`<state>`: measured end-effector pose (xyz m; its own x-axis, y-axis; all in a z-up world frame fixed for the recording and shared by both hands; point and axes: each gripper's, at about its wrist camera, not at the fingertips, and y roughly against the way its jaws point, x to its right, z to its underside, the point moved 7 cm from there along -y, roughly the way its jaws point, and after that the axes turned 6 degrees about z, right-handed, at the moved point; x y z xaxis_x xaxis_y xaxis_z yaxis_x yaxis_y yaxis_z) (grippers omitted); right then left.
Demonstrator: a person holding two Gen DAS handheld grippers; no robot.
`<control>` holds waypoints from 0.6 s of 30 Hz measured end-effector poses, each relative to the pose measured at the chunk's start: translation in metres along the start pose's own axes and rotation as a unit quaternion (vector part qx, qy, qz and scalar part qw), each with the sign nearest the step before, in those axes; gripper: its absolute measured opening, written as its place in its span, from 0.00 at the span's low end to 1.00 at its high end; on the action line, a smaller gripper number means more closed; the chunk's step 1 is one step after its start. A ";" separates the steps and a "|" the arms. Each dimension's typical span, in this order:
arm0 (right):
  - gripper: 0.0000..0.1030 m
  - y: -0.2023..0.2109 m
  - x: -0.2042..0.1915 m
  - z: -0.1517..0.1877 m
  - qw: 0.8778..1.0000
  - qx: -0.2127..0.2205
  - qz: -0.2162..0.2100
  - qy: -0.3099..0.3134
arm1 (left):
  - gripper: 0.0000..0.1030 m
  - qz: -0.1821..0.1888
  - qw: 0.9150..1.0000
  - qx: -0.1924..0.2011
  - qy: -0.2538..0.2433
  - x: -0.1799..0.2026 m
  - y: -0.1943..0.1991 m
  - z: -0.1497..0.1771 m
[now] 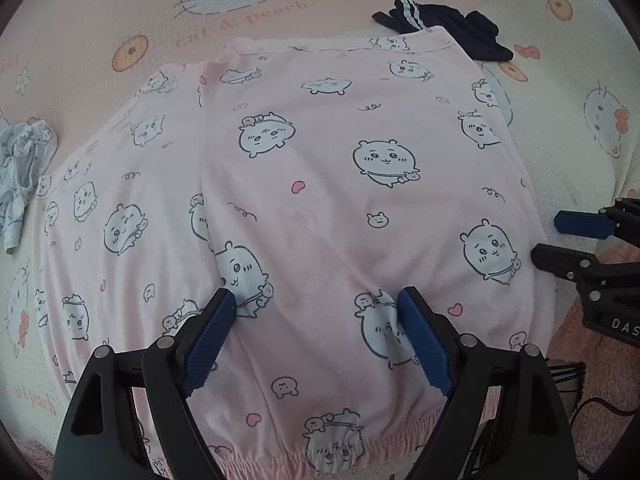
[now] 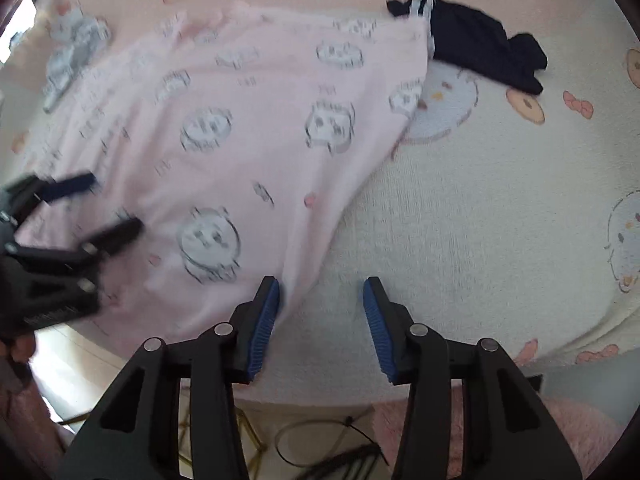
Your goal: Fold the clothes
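Bare bedspread (image 2: 480, 220) right of pink pajamas (image 2: 240, 140) — dark garment (image 2: 480, 48) beyond

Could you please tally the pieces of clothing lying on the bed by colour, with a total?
Pink with cartoon print: 1, the pink garment spread flat in the middle.
Dark navy with white stripes: 1, the navy garment at the pink one's far edge.
Pale blue-white: 1, the crumpled pale garment at the left.
Total: 3
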<state>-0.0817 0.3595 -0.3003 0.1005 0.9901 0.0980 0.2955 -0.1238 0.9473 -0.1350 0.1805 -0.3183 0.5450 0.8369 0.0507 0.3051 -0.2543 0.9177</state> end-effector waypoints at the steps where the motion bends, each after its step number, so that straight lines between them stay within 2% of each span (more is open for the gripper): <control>1: 0.44 0.004 0.004 0.002 1.000 -0.007 0.009 -0.009 | 0.83 0.002 1.000 -0.003 0.001 -0.001 -0.002 0.000; 3: 0.50 0.006 0.015 0.006 0.999 -0.017 0.032 -0.026 | 0.83 0.005 1.000 -0.007 0.005 -0.003 -0.005 -0.001; 5: 0.49 0.013 0.018 0.005 0.999 -0.007 0.035 -0.037 | 0.83 0.006 1.000 -0.008 0.009 -0.004 -0.007 -0.002; 7: 0.49 0.030 0.002 -0.004 0.998 0.028 -0.037 -0.037 | 0.83 0.005 1.000 -0.007 0.010 -0.004 -0.007 -0.003; 9: 0.47 0.037 -0.017 -0.005 0.997 0.038 -0.060 -0.005 | 0.83 0.004 1.000 -0.004 0.010 -0.005 -0.007 -0.004; 12: 0.47 0.014 -0.026 0.011 0.999 -0.018 -0.007 0.030 | 0.83 0.006 1.000 -0.006 0.014 -0.010 -0.004 -0.005; 14: 0.47 0.017 -0.017 0.012 0.999 -0.031 0.008 0.017 | 0.83 0.010 1.000 0.007 0.026 -0.019 0.007 -0.007; 17: 0.48 0.025 -0.005 0.005 0.999 -0.015 -0.017 -0.027 | 0.83 0.008 0.999 0.019 0.039 -0.039 0.019 -0.005; 18: 0.48 0.030 -0.004 -0.002 0.999 0.003 -0.025 -0.036 | 0.83 0.006 0.999 0.005 0.038 -0.044 0.017 -0.001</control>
<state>-0.0753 0.3518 -0.2711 0.1529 0.9878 0.0285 0.3078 -0.0750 0.9485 -0.1545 0.1400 -0.3050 0.4885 0.8677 0.0919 0.3069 -0.2695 0.9128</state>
